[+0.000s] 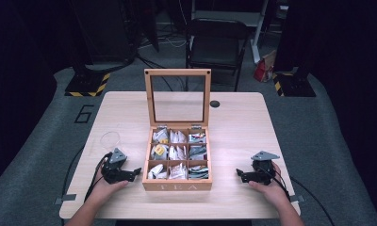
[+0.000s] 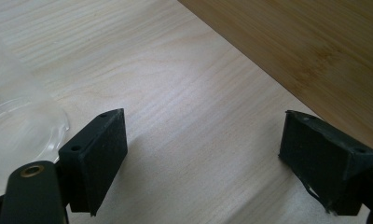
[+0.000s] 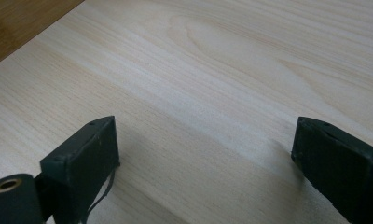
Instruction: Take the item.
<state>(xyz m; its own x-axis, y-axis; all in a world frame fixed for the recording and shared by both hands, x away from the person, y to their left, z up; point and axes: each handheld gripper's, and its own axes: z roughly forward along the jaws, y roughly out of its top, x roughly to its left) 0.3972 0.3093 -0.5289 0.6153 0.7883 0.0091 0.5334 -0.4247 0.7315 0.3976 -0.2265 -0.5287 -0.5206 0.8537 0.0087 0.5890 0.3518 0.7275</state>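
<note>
Left gripper point(image 1: 135, 172) resting on the table point(image 1: 238, 122), just left of the tea box point(image 1: 177, 184), jaws spread wide with nothing between them. Seen along its own jaws in the left gripper view point(image 2: 203, 154): bare pale wood in the gap, darker box wall point(image 2: 306, 51) running across the upper right. Right gripper point(image 1: 238, 174) down on the table too, near the right edge, well apart from the box, pointing left toward it. Jaws wide apart in the right gripper view point(image 3: 205, 154), gripping nothing, only light wood grain between the pads.

Tea box at the middle of the table, toward the near edge, "TEA" lettered on its near wall. Glass-paned lid point(image 1: 177, 97) standing upright at the far side. Nine compartments in a three-by-three grid, all stuffed with tea bags point(image 1: 178, 153). Thin pale loop point(image 1: 109, 139) lying on the wood to the far left of the left gripper; cannot tell what it is. Small dark round grommet point(image 1: 215, 103) in the tabletop right of the lid. Dark chair point(image 1: 217, 44) on the floor beyond the far edge.
</note>
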